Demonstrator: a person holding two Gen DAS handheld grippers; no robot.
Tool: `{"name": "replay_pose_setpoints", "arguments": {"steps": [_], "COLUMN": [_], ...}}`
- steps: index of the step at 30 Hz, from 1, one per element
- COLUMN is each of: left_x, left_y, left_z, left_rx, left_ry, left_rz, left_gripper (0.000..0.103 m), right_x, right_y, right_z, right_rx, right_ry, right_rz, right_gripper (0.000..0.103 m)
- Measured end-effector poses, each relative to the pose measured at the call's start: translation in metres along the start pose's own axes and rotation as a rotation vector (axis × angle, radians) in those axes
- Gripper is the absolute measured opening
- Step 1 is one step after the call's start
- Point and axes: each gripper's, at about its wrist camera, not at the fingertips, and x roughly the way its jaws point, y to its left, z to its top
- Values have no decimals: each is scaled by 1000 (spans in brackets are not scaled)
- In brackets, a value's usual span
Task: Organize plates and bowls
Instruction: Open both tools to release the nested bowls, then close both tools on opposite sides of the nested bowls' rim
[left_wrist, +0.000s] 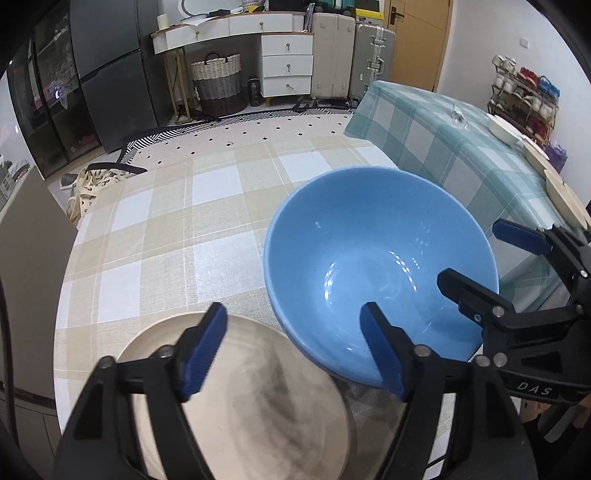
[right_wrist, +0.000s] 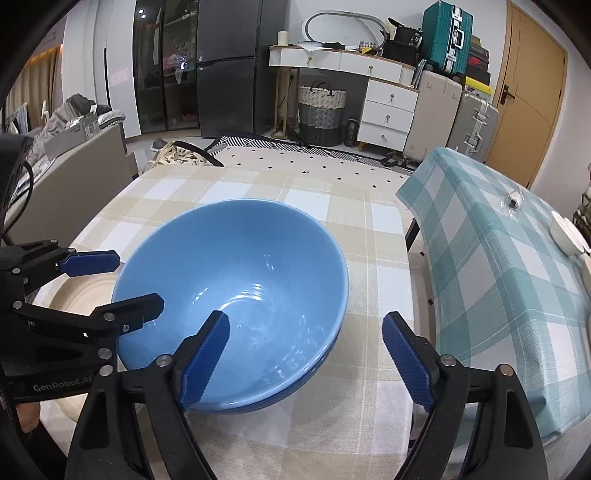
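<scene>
A large blue bowl (left_wrist: 380, 266) (right_wrist: 236, 280) sits on the beige checked tablecloth (left_wrist: 166, 236), its left edge overlapping a cream plate (left_wrist: 258, 406) (right_wrist: 81, 295). My left gripper (left_wrist: 295, 347) is open; its left finger is over the plate and its right finger is inside the bowl's near rim. My right gripper (right_wrist: 306, 350) is open and straddles the bowl's near right rim, left finger inside, right finger outside. Each gripper shows in the other's view: the right one (left_wrist: 491, 258), the left one (right_wrist: 122, 280). Neither holds anything.
A second table with a teal checked cloth (right_wrist: 498, 277) stands to the right, carrying a white bowl (right_wrist: 565, 232) (left_wrist: 502, 129), cream plates (left_wrist: 561, 184) and a small clear object (right_wrist: 511, 202). A gap separates the tables. Drawers, suitcases and a basket stand behind.
</scene>
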Motion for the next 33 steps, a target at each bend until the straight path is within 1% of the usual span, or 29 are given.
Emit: {"name": "replay_pose_setpoints", "arguments": {"steps": [1,3,4,5,8,11,19,29,33], "left_x": [-1,-1,-1,-2,-1,-1,0,8,12], "left_y": [1,5,8,10,17,21,33,39,41], "left_z": [1,2,2,3,4,4,5,6,7], "left_rx": [1,-3,-12,-20,-37,-46,-71,-110,-129], "left_ry": [-5,-3,-6,-11,-11,-15,-19,-5,5], "left_rz": [-4,-17,-16,-18,-31,-19,-14,-37,-49], "left_gripper": [82,92,99,103,103,103,103,103,103], "right_x": [0,-2,-3,-4,-7,-9,-15,-6,-2], "right_y": [-3,-8,-10,-12,-18,-22,-29,-44,-48], "right_z": [0,0,1,1,3,4,3,-2,-2], "right_rx": [12,32,40,48,67,83,97,161,176], "right_ry": [1,-4,-9,-13,-32,-39,-65,-37,-42], "right_rz": [3,14,23,27,26,29,48,74,87], "right_gripper": [93,99,100,101,102,102,102,102,102]}}
